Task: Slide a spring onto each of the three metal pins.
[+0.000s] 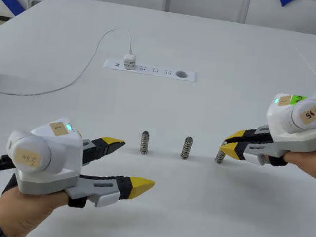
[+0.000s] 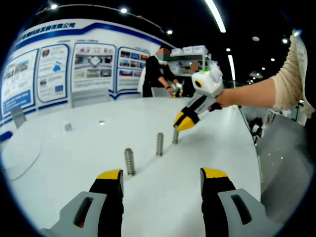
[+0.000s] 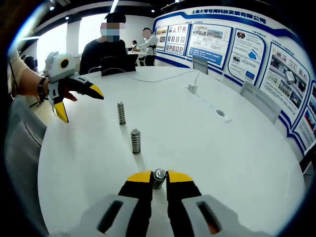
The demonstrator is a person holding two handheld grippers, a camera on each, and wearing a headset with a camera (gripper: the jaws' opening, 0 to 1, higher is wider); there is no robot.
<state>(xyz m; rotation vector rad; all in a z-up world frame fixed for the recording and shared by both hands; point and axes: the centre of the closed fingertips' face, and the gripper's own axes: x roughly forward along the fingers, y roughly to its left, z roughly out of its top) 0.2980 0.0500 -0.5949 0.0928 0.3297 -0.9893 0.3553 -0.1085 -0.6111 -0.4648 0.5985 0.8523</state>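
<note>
L gripper (image 1: 138,162) nearest you, fingers spread. 1st spring (image 1: 144,142), 2nd spring (image 1: 186,147) look seated; your R gripper (image 1: 226,146) fingers pinch 3rd spring (image 1: 220,157), prob. last step.

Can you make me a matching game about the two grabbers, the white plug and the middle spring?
Things:
1. left gripper
2. right gripper
3. white plug
4. middle spring

States:
A. plugged into the power strip
B. jaws wide open
C. standing untouched on the table
D. jaws closed on the end spring

Pairs: 1-B, 2-D, 3-A, 4-C.
</note>
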